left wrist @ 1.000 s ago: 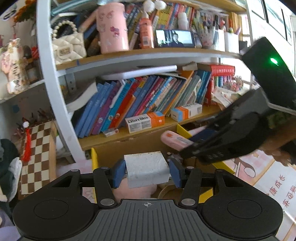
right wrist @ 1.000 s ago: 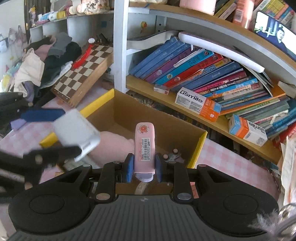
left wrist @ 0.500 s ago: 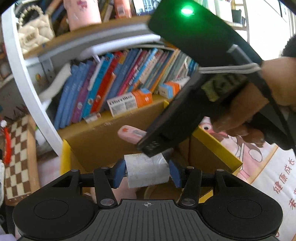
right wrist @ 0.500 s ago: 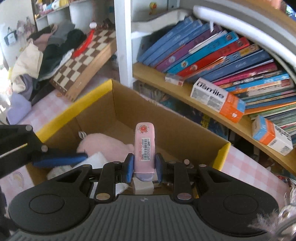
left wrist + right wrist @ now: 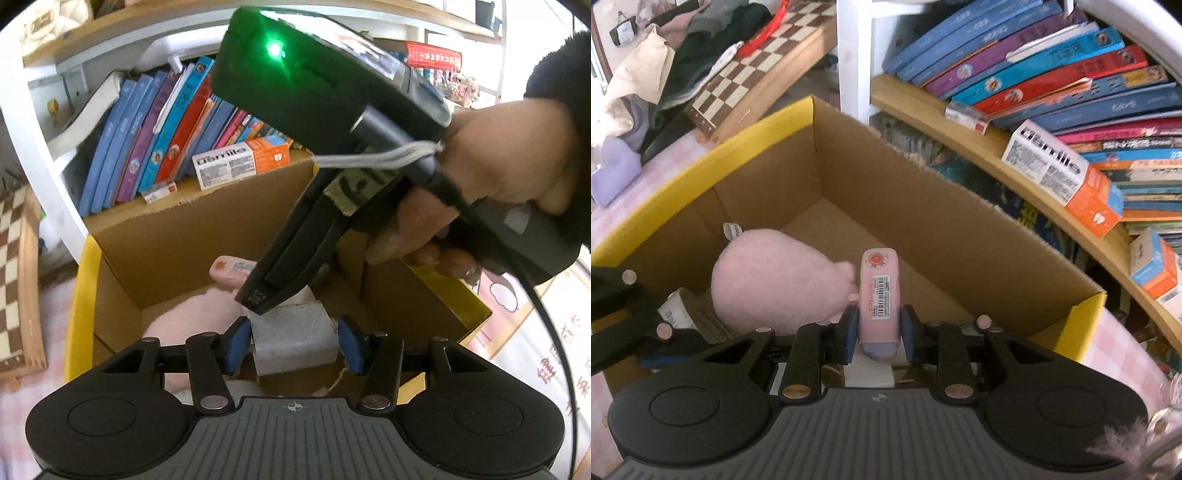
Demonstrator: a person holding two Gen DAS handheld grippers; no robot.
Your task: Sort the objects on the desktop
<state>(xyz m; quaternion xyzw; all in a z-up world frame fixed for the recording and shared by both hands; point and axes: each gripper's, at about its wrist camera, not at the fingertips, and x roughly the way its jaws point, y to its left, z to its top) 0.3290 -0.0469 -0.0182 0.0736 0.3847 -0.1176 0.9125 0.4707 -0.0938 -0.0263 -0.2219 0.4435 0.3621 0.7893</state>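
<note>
Cardboard box (image 5: pixel 938 221) with yellow rim sits on pink checked cloth (image 5: pixel 1115 343) before bookshelves; left gripper (image 5: pixel 293 345) pinches a grey block (image 5: pixel 295 339); right gripper (image 5: pixel 878 332) pinches a barcoded pink case (image 5: pixel 878 295).

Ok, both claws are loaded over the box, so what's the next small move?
Probably open the left claw. Its white block already sits low inside the cardboard box, beside the pink plush. The right claw, gripping the pink tube, could follow.
</note>
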